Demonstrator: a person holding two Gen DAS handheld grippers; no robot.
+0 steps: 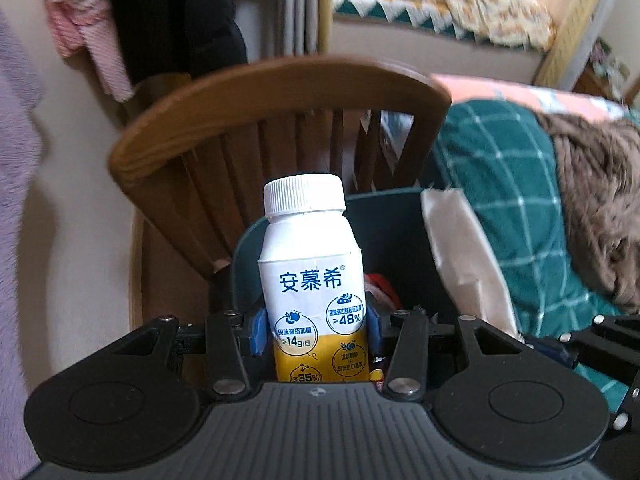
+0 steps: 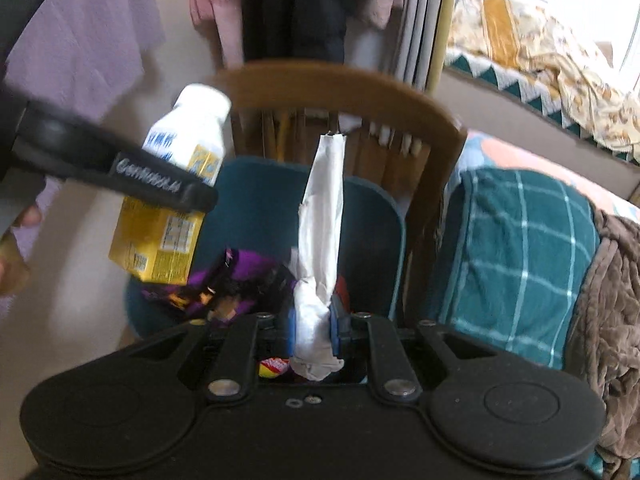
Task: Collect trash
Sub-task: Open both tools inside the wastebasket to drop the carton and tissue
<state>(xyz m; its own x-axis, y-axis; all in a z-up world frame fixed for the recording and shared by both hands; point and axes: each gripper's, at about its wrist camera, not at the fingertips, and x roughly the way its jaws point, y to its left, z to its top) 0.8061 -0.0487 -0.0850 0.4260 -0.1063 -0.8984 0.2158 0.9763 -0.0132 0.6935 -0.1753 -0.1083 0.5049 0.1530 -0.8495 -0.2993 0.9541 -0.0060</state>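
My left gripper [image 1: 316, 330] is shut on a white and yellow yogurt drink carton [image 1: 312, 280] with a white screw cap, held upright above a dark teal trash bin [image 1: 400, 232]. The right wrist view shows that carton [image 2: 168, 208] in the left gripper [image 2: 120, 176] over the bin's left rim. My right gripper [image 2: 314, 330] is shut on a long crumpled white paper [image 2: 320, 236] that stands up over the bin [image 2: 372, 216]. The paper also shows in the left wrist view [image 1: 464, 256]. Purple and red wrappers [image 2: 236, 280] lie inside the bin.
A wooden chair [image 1: 280, 92] stands right behind the bin. A bed with a teal checked cover [image 1: 504, 208] and a brown blanket [image 1: 600, 184] is at the right. Clothes [image 1: 80, 28] hang on the wall at the left.
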